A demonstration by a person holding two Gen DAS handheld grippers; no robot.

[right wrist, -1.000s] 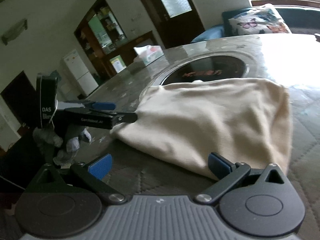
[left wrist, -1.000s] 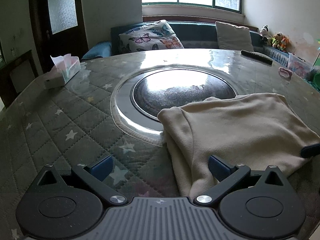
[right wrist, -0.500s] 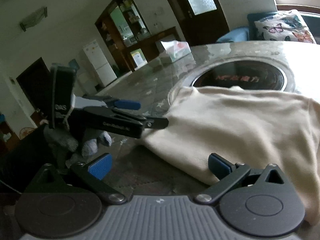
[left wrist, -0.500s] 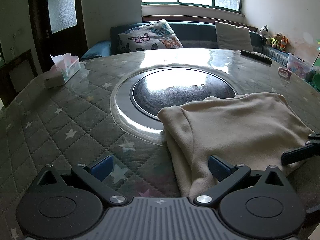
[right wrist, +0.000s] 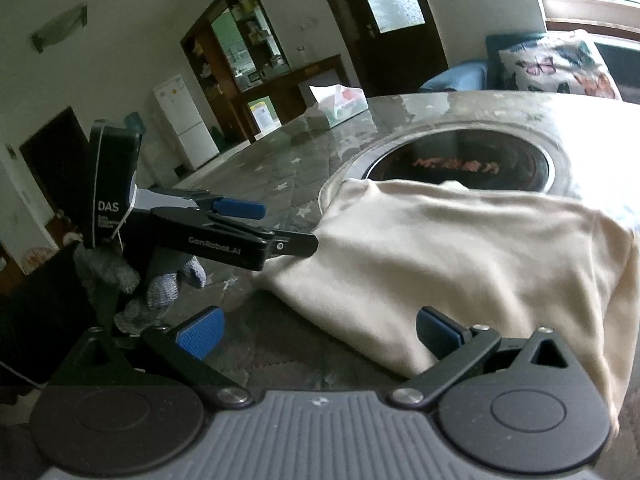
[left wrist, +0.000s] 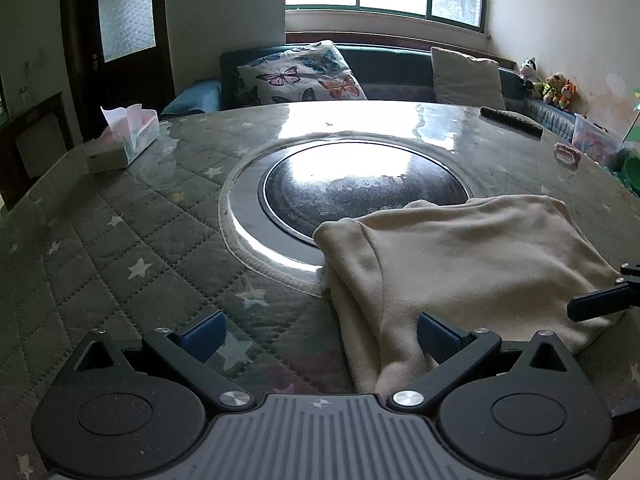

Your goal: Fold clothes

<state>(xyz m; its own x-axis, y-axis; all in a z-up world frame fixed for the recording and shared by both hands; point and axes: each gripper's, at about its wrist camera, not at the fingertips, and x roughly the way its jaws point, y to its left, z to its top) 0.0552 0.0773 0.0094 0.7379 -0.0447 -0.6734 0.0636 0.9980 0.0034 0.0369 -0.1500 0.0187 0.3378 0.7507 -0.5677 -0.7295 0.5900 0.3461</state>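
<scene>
A cream garment [left wrist: 464, 264] lies folded on the round table, its near edge at the table's front; it also shows in the right wrist view [right wrist: 472, 256]. My left gripper [left wrist: 320, 332] is open and empty, its right finger [left wrist: 436, 334] resting against the garment's near left edge. My right gripper [right wrist: 318, 332] is open and empty, its right finger [right wrist: 438, 330] at the garment's near right corner. The left gripper's body [right wrist: 224, 240] shows in the right wrist view, and one right finger [left wrist: 596, 306] shows in the left wrist view.
The quilted star-patterned table [left wrist: 132, 240] has a dark glass turntable [left wrist: 360, 184] in its middle. A tissue box [left wrist: 124, 140] stands at the far left, a remote [left wrist: 510, 120] at the far right. A sofa with cushions [left wrist: 304, 76] lies behind.
My right gripper has swung left, bringing the left gripper closer in its view and its own finger into the left wrist view. The left gripper and garment have stayed still.
</scene>
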